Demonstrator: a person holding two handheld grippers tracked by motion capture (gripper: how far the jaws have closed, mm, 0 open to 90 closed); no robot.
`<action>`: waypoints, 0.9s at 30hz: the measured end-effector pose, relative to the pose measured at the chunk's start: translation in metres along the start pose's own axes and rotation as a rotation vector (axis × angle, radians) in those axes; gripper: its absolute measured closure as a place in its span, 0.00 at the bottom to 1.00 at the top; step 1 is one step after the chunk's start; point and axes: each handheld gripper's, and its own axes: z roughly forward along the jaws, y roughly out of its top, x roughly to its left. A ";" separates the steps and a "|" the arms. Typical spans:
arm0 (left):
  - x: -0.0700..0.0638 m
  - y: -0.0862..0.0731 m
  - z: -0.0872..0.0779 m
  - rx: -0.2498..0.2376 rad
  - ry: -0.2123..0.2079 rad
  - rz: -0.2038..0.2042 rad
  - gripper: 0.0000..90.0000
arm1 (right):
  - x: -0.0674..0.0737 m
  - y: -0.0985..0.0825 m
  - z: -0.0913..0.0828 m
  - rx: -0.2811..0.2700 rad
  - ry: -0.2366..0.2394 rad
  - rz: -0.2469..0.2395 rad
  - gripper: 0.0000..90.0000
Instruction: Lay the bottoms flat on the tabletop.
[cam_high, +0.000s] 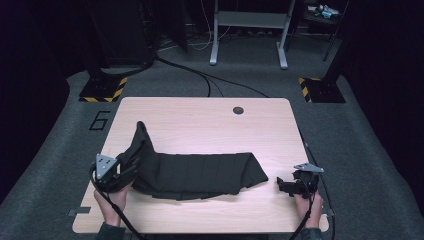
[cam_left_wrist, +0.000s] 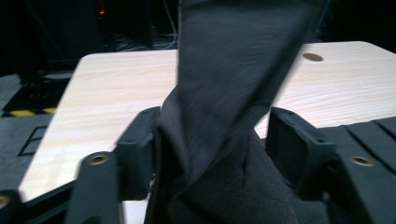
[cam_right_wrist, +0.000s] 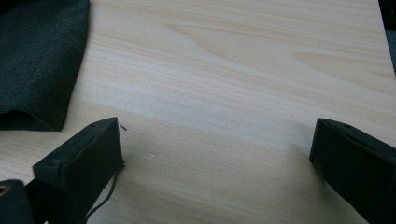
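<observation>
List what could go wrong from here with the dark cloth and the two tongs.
1. The dark cloth lies between the left tongs, whose jaws stand apart; its raised end could flop back and undo the fold.
2. Cloth bunched around those jaws may snag as they pull away, dragging the folded stack askew.
3. The right tongs are open over bare table, clear of the cloth, so nothing pins its other end against sliding.

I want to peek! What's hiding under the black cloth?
Around the black cloth the wooden table shows, so it lies on that. Whatever else is beneath stays covered.
</observation>
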 end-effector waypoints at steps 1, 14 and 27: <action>0.003 -0.003 -0.002 0.002 0.009 -0.007 0.36 | 0.000 0.000 0.000 0.000 0.000 0.001 0.02; 0.028 -0.010 -0.008 0.059 0.022 0.005 0.21 | 0.009 0.006 -0.003 0.018 0.083 0.004 0.00; 0.049 -0.028 0.056 0.320 -0.016 0.032 0.10 | 0.128 0.073 0.009 -0.023 0.297 -0.207 0.00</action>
